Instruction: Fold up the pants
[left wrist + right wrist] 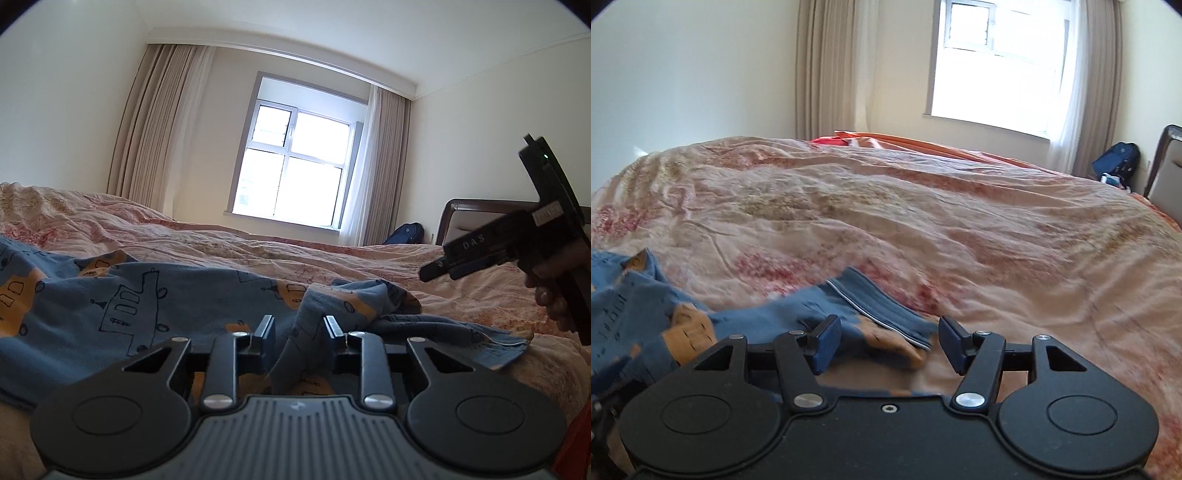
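Blue cotton pants [155,295], printed with orange patches and line-drawn houses, lie crumpled on a pink floral quilt [923,206] that covers the bed. One pair of pants is present, along with one quilt, one window [295,170], one dark bag [1115,158] on the floor near the far wall, and two grippers. The left gripper [299,328] sits low over the garment with its jaws part-way apart; a raised ridge of cloth stands between them, but neither pad appears to press it, so nothing is held. The right gripper [886,341] hovers just above the ribbed cuff [886,306] of one leg with its jaws spread wide and empty; in the left wrist view it is seen from the side, gripped by a hand [554,291]. The step in hand appears to be the initial pick-up, before any fold is made. The next move probably calls for each gripper to descend, straddle a fabric edge, close firmly, then lift and spread the pants flat.
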`<move>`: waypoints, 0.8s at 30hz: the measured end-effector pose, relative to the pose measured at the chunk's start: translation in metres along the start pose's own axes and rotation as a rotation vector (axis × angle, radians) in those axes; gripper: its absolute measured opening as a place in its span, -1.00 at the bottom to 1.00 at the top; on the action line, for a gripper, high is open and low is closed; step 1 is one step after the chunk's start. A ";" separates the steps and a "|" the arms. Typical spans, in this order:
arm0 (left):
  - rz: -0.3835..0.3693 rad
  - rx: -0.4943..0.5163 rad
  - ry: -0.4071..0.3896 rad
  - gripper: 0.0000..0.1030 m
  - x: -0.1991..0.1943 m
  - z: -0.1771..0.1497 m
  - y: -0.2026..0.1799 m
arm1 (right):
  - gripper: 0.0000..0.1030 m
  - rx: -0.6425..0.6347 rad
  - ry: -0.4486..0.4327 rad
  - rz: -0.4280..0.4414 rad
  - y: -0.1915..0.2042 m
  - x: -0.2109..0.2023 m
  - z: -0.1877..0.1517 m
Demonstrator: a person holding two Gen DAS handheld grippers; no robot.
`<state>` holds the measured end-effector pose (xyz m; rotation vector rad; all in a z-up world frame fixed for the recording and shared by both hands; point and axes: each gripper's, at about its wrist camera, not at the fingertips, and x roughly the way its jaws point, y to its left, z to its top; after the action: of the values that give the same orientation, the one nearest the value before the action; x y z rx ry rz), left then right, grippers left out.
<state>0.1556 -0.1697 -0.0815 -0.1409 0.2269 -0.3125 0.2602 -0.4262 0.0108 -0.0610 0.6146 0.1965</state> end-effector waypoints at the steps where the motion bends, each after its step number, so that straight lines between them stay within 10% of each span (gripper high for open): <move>1: -0.002 -0.007 0.009 -0.58 0.001 0.000 0.001 | 0.19 -0.003 0.012 0.027 0.010 0.010 0.009; 7: -0.028 -0.043 0.024 -0.93 0.002 -0.001 0.007 | 0.31 -0.020 0.139 0.080 0.058 0.074 0.041; 11: -0.047 -0.050 0.022 -0.98 0.003 0.000 0.008 | 0.25 -0.071 0.277 -0.034 0.073 0.117 0.045; 13: -0.053 -0.059 0.022 -0.98 0.003 0.001 0.010 | 0.09 -0.075 0.308 -0.049 0.074 0.127 0.042; 17: -0.059 -0.074 0.015 -1.00 0.003 0.002 0.013 | -0.88 -0.060 0.314 -0.042 0.066 0.124 0.042; 24: -0.043 -0.052 -0.028 -1.00 -0.003 0.003 0.012 | -0.96 0.033 0.114 -0.043 0.043 0.063 0.050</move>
<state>0.1572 -0.1575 -0.0800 -0.2017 0.2042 -0.3477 0.3300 -0.3682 0.0153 -0.0541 0.7292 0.1422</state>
